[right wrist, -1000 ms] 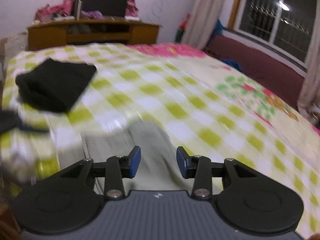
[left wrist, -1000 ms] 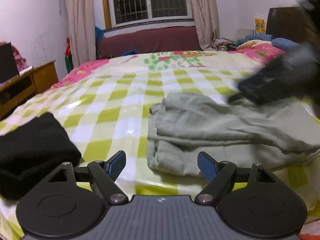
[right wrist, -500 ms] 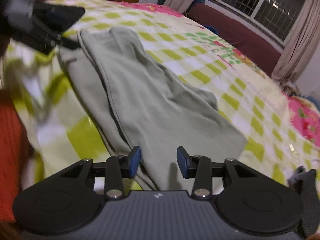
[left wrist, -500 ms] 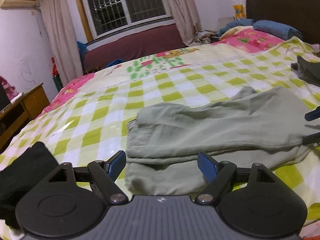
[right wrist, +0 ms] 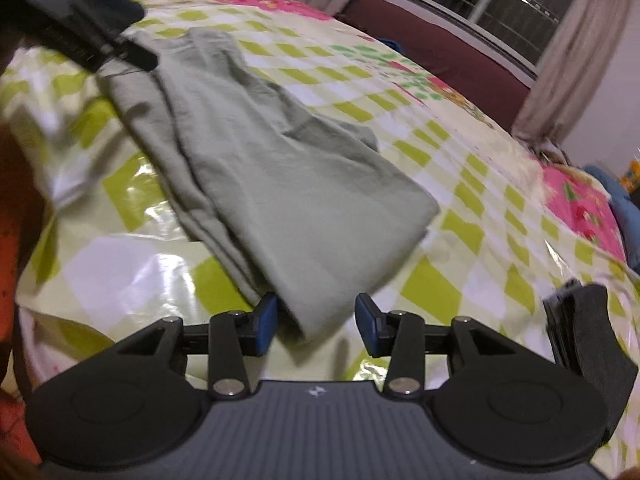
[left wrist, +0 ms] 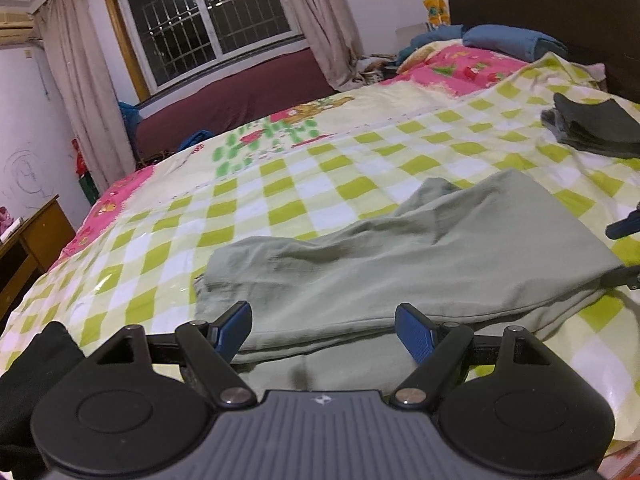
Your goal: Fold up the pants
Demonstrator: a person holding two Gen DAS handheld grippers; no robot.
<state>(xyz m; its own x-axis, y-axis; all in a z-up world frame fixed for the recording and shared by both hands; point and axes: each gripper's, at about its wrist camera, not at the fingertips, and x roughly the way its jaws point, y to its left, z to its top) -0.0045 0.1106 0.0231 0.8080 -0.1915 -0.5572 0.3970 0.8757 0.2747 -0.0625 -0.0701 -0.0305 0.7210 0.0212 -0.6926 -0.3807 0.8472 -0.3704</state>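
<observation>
Pale green pants (left wrist: pixel 400 264), folded lengthwise, lie flat on the green-and-white checked bed cover (left wrist: pixel 304 184). My left gripper (left wrist: pixel 324 330) hovers open and wide at one end of them, the cloth's edge below its fingers, nothing pinched. The right wrist view shows the same pants (right wrist: pixel 288 184) from the other end. There my right gripper (right wrist: pixel 316 322) stands open, and the corner of the cloth lies loose between its blue pads (right wrist: pixel 266 320). The left gripper (right wrist: pixel 100 40) appears blurred at the far end of the pants.
A black folded garment (left wrist: pixel 28 380) lies at the bed's near left corner. A dark grey folded stack (left wrist: pixel 592 128) sits to the right, also close beside my right gripper (right wrist: pixel 588 332). A wooden dresser (left wrist: pixel 32 240) stands left; blue pillows (left wrist: pixel 516 40) and a headboard lie beyond.
My right gripper swung from the middle of the bed down to the pants' end. The left gripper shifted and rolled toward the pants, and the black garment slid to the frame's left edge.
</observation>
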